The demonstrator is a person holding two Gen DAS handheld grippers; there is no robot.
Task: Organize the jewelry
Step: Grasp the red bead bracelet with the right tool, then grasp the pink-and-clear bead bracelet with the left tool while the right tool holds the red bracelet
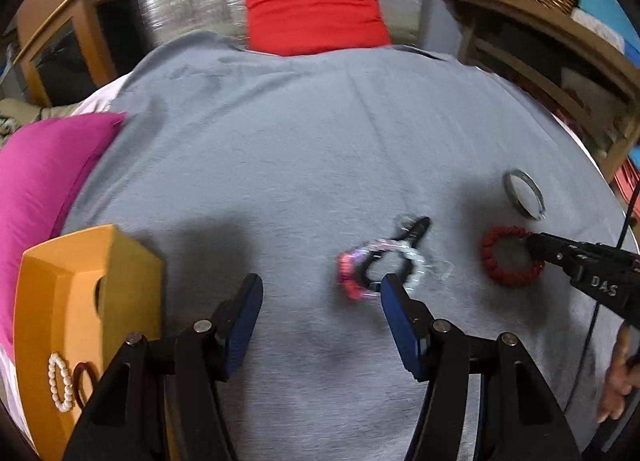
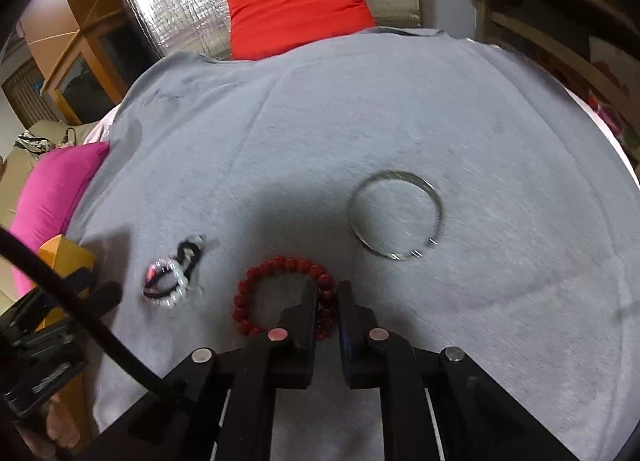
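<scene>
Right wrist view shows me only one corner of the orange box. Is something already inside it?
Observer: Yes, a white bead bracelet lies in the orange box.
Operator: Is it alone there?
Observer: No, a dark red bangle lies beside it.
Operator: And the left hand-held gripper, is it open or shut?
Observer: The left hand-held gripper is open and empty, one finger close to the tangled bracelets.

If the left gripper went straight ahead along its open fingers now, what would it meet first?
Probably bare grey cloth: the left gripper points between the orange wooden box and the tangled pile of pink, clear and black bracelets, which its right fingertip might graze; depth unclear.
</scene>
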